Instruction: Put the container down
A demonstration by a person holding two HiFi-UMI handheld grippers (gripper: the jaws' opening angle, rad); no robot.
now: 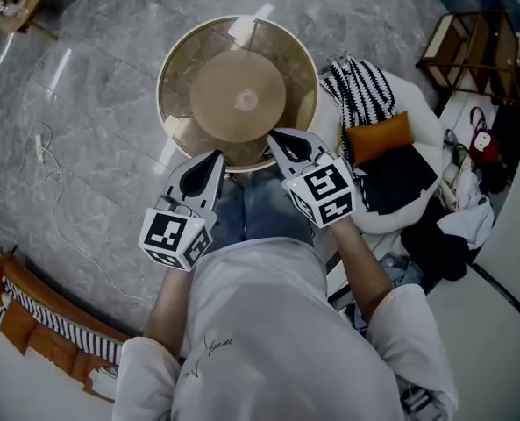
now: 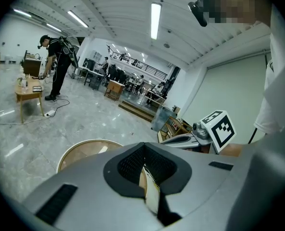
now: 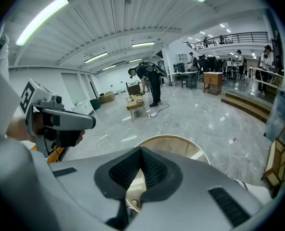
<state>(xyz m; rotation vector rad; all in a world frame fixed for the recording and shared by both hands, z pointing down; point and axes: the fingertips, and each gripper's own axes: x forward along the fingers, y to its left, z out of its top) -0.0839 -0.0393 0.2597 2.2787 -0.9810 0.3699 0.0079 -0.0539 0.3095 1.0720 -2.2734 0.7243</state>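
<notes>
Head view first: where is the container?

It is a round, tan tub with a pale rim. It is held up in front of the person's legs, over the grey marble floor. A flat disc shows inside it.

What has hold of it?

Both tools. The left hand-held gripper is clamped on the near rim. The right hand-held gripper is clamped on the same rim just beside it, to the right.

Do the gripper views bear that out?

Yes. In the left gripper view the left hand-held gripper has its dark pads pressed together on a thin cream edge of the container. The right hand-held gripper shows off to the side, with its marker cube. In the right gripper view the right hand-held gripper is likewise shut on the rim. The round mouth of the container lies beyond it, and the left hand-held gripper is at the left edge.

Anything near the container?

A white cushioned seat is just to its right. It carries a black-and-white striped cloth, an orange cushion and a black cloth. A white cable trails over the floor to the left. A small wooden table stands well apart at the top left corner.
</notes>
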